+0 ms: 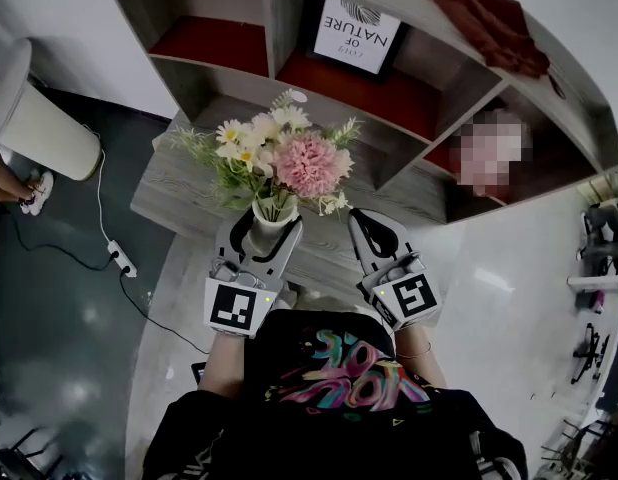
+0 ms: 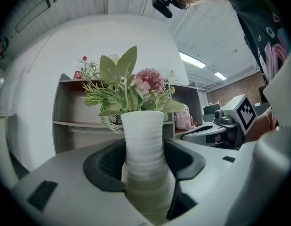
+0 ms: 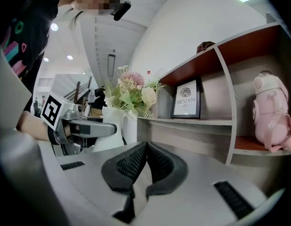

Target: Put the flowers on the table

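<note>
A grey wooden shelf unit (image 1: pixel 272 23) with red-backed compartments stands against the white wall. In front of it, touching its lower edge, lies a grey wood-grain counter (image 1: pixel 174 193).

Above the near part of that counter is the bunch of flowers (image 1: pixel 289 158) (image 2: pixel 131 91) (image 3: pixel 131 91): one large pink bloom, small white and cream blossoms, and green leaves. It stands upright in a white ribbed vase (image 1: pixel 272 220) (image 2: pixel 144 145). No view shows whether the vase's base touches the counter.

The left gripper (image 1: pixel 264 233) (image 2: pixel 144 161) has its fingers spread partway and pressed on either side of the vase's lower neck, gripping it. The right gripper (image 1: pixel 367 218) (image 3: pixel 146 149) is held just beside it to the right, over the counter. Its fingers meet at the tips with nothing between them.

A dark red cloth (image 1: pixel 494 23) (image 3: pixel 205 46) lies on top of the shelf unit. A black-framed white print (image 1: pixel 356 30) (image 3: pixel 187 100) leans in an upper compartment. A pink rounded bottle-like object (image 3: pixel 271 112) stands in the compartment to its right.
</note>
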### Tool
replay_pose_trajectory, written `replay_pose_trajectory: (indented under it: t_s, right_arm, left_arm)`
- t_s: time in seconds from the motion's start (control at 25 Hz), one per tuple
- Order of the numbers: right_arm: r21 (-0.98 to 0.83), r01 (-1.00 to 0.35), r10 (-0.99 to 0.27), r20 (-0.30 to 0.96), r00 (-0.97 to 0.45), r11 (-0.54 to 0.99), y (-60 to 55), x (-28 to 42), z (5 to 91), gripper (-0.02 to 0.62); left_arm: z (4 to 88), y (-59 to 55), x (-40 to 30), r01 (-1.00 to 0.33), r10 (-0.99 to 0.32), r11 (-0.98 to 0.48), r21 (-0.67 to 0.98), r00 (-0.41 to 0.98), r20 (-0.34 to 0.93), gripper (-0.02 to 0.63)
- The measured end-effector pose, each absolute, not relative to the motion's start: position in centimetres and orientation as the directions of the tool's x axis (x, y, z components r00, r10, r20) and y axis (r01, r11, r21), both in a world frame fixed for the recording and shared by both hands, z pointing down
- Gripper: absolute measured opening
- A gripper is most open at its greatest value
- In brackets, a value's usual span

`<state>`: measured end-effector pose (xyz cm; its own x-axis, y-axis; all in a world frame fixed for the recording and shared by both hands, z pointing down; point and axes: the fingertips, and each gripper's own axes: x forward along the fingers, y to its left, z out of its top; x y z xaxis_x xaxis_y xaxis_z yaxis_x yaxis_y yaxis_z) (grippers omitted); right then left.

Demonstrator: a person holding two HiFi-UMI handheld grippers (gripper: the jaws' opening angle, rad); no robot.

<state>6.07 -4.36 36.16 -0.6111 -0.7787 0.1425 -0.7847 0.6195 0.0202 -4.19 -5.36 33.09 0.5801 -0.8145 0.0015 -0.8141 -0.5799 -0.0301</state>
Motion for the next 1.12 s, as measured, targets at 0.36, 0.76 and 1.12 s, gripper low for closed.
replay_pose_trajectory:
  t_s: [0.36, 0.76, 1.12]
  right_arm:
    - [0.004, -0.786, -0.776, 0.159, -0.61, 0.618, -6.3, 5.7, 37.2, 0.017]
    - [-0.024, -0.77, -0.753, 0.188, -0.63, 0.638, -9.0, 3.7, 40.2, 0.017]
    - [-0.074, -0.792, -0.753, 0.266, -0.602, 0.606, -10.0, 4.6, 44.9, 0.017]
  left_arm:
    - [34.6, -7.9, -4.7, -0.816, -0.817, -0.577, -0.02, 0.577, 0.01, 0.262]
    - [38.1, -10.5, -6.0, -0.818, -0.818, -0.575, -0.009, 0.575, 0.021, 0.262]
    - [43.1, -12.1, -4.4, -0.783, -0.787, -0.617, -0.077, 0.613, 0.068, 0.262]
